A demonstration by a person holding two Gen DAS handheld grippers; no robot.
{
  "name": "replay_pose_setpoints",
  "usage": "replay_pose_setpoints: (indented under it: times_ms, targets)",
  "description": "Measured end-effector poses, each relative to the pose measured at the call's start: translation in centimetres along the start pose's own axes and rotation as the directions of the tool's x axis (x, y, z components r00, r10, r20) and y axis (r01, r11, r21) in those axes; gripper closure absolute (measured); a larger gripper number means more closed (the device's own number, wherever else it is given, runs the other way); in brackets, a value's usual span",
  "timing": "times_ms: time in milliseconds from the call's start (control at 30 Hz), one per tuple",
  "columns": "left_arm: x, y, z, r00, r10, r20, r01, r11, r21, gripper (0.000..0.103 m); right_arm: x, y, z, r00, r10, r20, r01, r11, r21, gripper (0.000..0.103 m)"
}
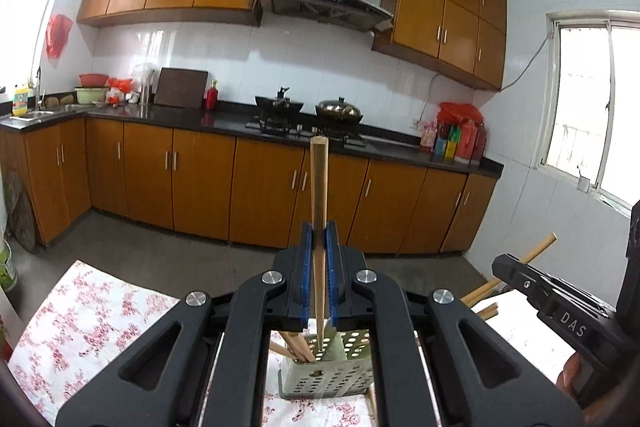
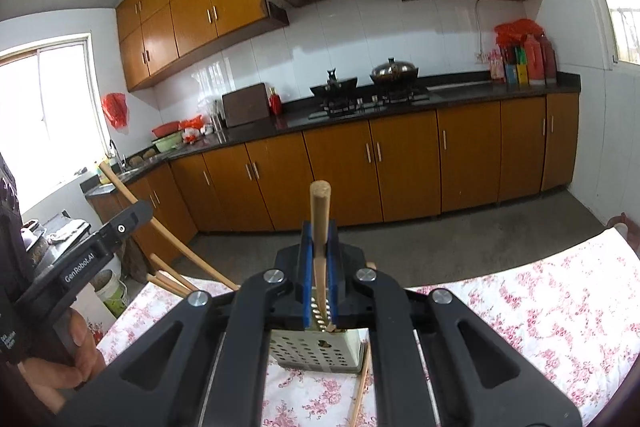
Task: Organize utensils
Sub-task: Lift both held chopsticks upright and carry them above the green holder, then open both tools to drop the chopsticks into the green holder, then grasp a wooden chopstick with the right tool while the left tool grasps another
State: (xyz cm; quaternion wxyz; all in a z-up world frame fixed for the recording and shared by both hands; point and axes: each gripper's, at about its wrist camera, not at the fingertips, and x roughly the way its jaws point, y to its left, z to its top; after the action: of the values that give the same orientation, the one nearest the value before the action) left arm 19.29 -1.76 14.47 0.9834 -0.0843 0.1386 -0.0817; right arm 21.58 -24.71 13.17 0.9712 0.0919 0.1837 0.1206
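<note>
My left gripper [image 1: 319, 231] is shut on a wooden chopstick [image 1: 319, 187] held upright, its lower tip over a perforated holder [image 1: 320, 377] that holds several chopsticks. My right gripper [image 2: 319, 231] is shut on another upright wooden chopstick [image 2: 319, 215] above the same holder [image 2: 316, 353]. The right gripper shows in the left wrist view [image 1: 508, 269] with a chopstick [image 1: 536, 251] sticking out of it. The left gripper shows in the right wrist view [image 2: 136, 213] with its chopstick [image 2: 132, 199]. One chopstick [image 2: 359, 391] lies on the floral tablecloth [image 2: 540, 315] by the holder.
The floral tablecloth [image 1: 88, 311] covers the table under the holder. Beyond the table edge lie a grey floor [image 1: 180, 247], orange base cabinets [image 1: 260, 187] and a dark counter with a stove and pots [image 1: 308, 111]. A bucket [image 2: 112, 291] stands on the floor at the left.
</note>
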Motion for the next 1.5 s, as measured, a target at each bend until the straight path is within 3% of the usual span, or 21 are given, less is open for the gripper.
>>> replay_pose_setpoints:
  times_ms: [400, 600, 700, 767, 933, 1033, 1200, 1333, 1500]
  targets:
    - [1.5, 0.0, -1.3, 0.996, -0.003, -0.084, 0.002, 1.0, -0.013, 0.096, 1.8, 0.0, -1.1, 0.999, -0.023, -0.045, 0.022, 1.0, -0.006, 0.095]
    - [0.4, -0.1, -0.8, 0.996, -0.02, -0.085, 0.019, 1.0, -0.009, 0.094, 0.4, 0.2, -1.0, 0.998, -0.062, -0.002, 0.062, 0.998, -0.032, 0.087]
    - [-0.5, 0.3, -0.2, 0.997, -0.027, -0.074, 0.026, 1.0, -0.016, 0.085, -1.1, -0.4, -0.9, 0.996, -0.088, 0.035, 0.089, 0.996, -0.031, 0.079]
    - [-1.6, 0.6, 0.2, 0.998, -0.031, -0.056, 0.03, 0.999, -0.029, 0.073, -2.2, -1.0, -0.9, 0.993, -0.106, 0.059, 0.107, 0.994, -0.02, 0.078]
    - [-4.1, 1.9, 0.3, 0.999, -0.018, -0.027, 0.017, 1.0, -0.018, 0.072, -5.0, -3.6, -1.9, 0.977, -0.194, 0.088, 0.193, 0.981, 0.014, 0.072]
    - [-4.9, 3.3, -0.5, 0.999, 0.015, -0.042, -0.016, 1.0, -0.017, 0.068, -5.4, -6.1, -3.7, 0.968, -0.247, 0.039, 0.245, 0.969, 0.039, 0.071]
    - [-4.6, 5.9, -3.7, 0.989, 0.096, -0.113, -0.097, 0.995, -0.002, 0.067, -3.4, -9.7, -9.4, 0.954, -0.266, -0.135, 0.279, 0.956, 0.088, 0.071]
    - [-2.7, 7.8, -7.5, 0.961, 0.161, -0.223, -0.16, 0.987, 0.022, 0.067, -0.4, -9.1, -14.2, 0.932, -0.237, -0.274, 0.258, 0.965, 0.046, 0.071]
    - [-0.7, 9.3, -12.0, 0.916, 0.175, -0.361, -0.182, 0.983, 0.015, 0.067, 3.6, -6.2, -18.9, 0.898, -0.14, -0.417, 0.168, 0.985, 0.032, 0.071]
